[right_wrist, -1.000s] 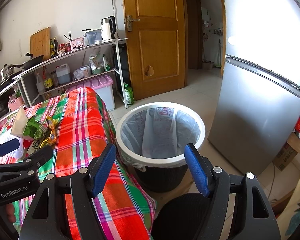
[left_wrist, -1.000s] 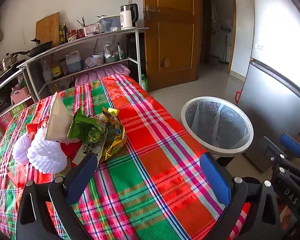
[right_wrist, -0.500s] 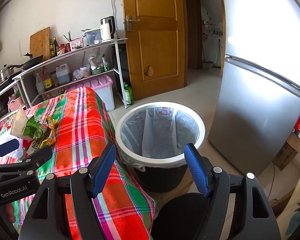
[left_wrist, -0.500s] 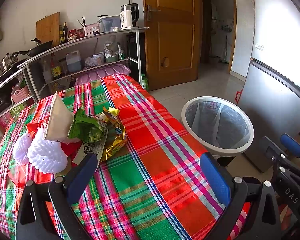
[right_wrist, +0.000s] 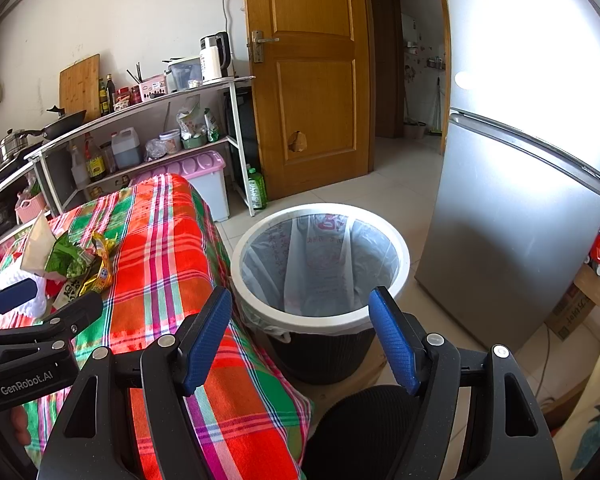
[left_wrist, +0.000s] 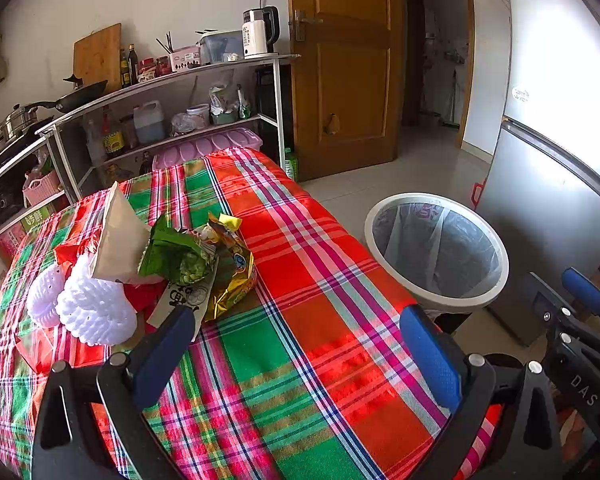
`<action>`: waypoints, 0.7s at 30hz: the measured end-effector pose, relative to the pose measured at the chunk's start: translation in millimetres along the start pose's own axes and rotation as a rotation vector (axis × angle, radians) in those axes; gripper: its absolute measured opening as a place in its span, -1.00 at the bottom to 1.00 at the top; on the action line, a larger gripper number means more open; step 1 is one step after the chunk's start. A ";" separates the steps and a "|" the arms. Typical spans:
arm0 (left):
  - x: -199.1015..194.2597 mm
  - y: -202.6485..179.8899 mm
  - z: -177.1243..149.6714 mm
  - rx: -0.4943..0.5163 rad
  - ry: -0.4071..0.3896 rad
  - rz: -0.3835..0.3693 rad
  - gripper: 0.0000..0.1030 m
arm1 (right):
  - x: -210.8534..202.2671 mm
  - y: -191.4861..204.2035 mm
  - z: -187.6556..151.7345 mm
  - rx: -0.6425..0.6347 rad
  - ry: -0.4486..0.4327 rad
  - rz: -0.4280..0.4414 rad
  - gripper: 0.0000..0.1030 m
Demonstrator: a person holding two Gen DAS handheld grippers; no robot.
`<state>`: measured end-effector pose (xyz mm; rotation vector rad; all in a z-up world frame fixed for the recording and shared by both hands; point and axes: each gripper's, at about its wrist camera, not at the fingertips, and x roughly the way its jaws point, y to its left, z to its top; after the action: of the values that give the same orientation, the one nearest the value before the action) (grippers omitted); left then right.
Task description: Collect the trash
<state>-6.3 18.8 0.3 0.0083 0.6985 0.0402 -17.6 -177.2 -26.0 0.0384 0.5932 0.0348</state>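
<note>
So in your left wrist view, the trash pile sits at the left middle of the frame on the plaid-covered desk (left_wrist: pixel 320 300). Going left to right I count: two white foam fruit nets (left_wrist: pixel 88 308) bunched together, one red wrapper (left_wrist: pixel 74 250) peeking out behind them, one beige paper bag (left_wrist: pixel 120 240) standing up tilted, one green snack bag (left_wrist: pixel 176 254), one white printed wrapper (left_wrist: pixel 184 300) lying flat under it, and one gold-yellow snack bag (left_wrist: pixel 230 268) at the right end of the heap. They all overlap and touch each other, so there may be more buried that I can't make out.

Your left tool (left_wrist: pixel 296 356) is at the bottom of that frame, spread wide with nothing in it. Its left blue pad sits just in front of the white printed wrapper, can't tell if it touches.

To the right of the desk, middle right of the frame, there's one trash bin (left_wrist: pixel 436 304) with a white rim and a clear liner, sitting on the floor just beside the desk edge.

In your right wrist view, the right tool (right_wrist: pixel 300 340) is at the bottom centre, also spread wide and holding nothing, lined up with the bin in front of it. One silver fridge (right_wrist: pixel 520 220) fills the right side.
</note>
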 end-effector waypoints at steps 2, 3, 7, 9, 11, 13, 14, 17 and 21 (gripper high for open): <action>-0.5 1.1 -0.7 -0.001 0.002 0.000 1.00 | 0.2 -0.6 0.1 -0.001 0.001 0.001 0.39; -0.6 2.6 -1.6 -0.001 0.004 -0.002 1.00 | 0.4 -0.7 0.3 -0.001 0.002 0.001 0.39; -3.7 13.3 -6.7 -0.006 0.014 -0.026 1.00 | 2.6 0.6 1.1 0.002 0.008 0.007 0.39; -6.5 25.5 -11.6 -0.025 0.021 -0.044 1.00 | 3.3 2.2 1.8 -0.001 0.009 0.016 0.39; -9.7 40.7 -17.1 -0.041 0.028 -0.020 1.00 | 5.6 6.0 2.4 -0.009 0.011 0.030 0.39; -16.3 56.2 -22.1 -0.046 0.018 0.026 1.00 | 9.3 12.8 3.3 -0.020 0.021 0.061 0.39; -19.9 65.0 -23.9 -0.053 0.013 0.048 1.00 | 10.7 17.2 3.3 -0.027 0.023 0.087 0.39; -27.9 95.2 -31.0 -0.093 0.014 0.103 1.00 | 16.0 38.5 3.7 -0.072 0.035 0.154 0.39; -29.3 138.7 -38.0 -0.175 0.041 0.179 1.00 | 26.8 71.4 5.2 -0.118 0.072 0.270 0.39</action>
<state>-57.9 156.0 -7.1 -0.0982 0.7322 0.2733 5.9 -104.8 -33.4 0.0024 0.6540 0.3343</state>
